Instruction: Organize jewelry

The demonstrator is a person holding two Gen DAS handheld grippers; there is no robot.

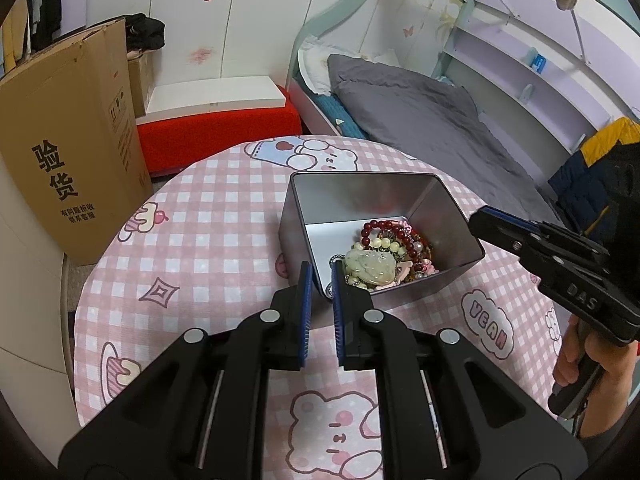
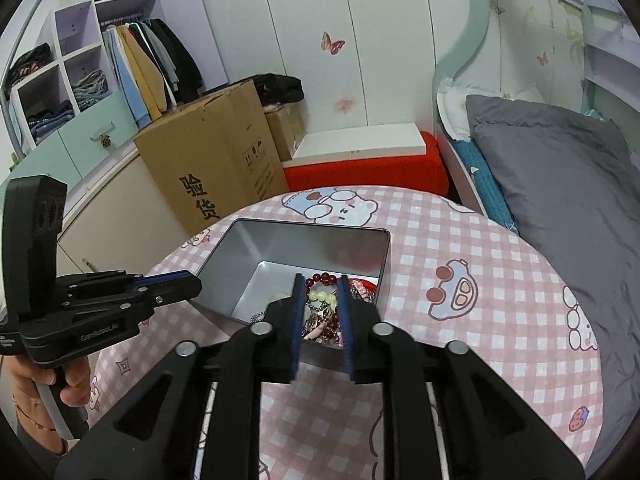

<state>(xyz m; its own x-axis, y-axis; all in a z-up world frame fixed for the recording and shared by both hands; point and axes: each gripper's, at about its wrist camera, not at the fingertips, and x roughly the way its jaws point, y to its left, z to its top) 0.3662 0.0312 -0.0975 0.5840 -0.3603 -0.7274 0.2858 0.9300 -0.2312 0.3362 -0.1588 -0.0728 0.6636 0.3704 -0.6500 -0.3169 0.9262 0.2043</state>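
Observation:
A silver metal tin [image 1: 436, 216] [image 2: 256, 252] stands open on the round table with the pink checked cloth [image 1: 208, 216]. Inside lies a heap of jewelry [image 1: 384, 256] [image 2: 320, 308]: dark red beads, cream beads and a pale green carved pendant [image 1: 368, 266]. My left gripper [image 1: 321, 276] is open, its fingers straddling the tin's near left corner. It also shows in the right wrist view [image 2: 176, 284]. My right gripper [image 2: 320, 284] is open and empty, hovering over the tin's near edge above the jewelry. It also shows in the left wrist view [image 1: 492, 224].
A tall cardboard box [image 1: 68, 152] stands left of the table. A red seat with a white board [image 1: 216, 120] is behind it. A bed with grey bedding [image 1: 432, 120] lies to the right. A wardrobe with clothes [image 2: 120, 64] is at far left.

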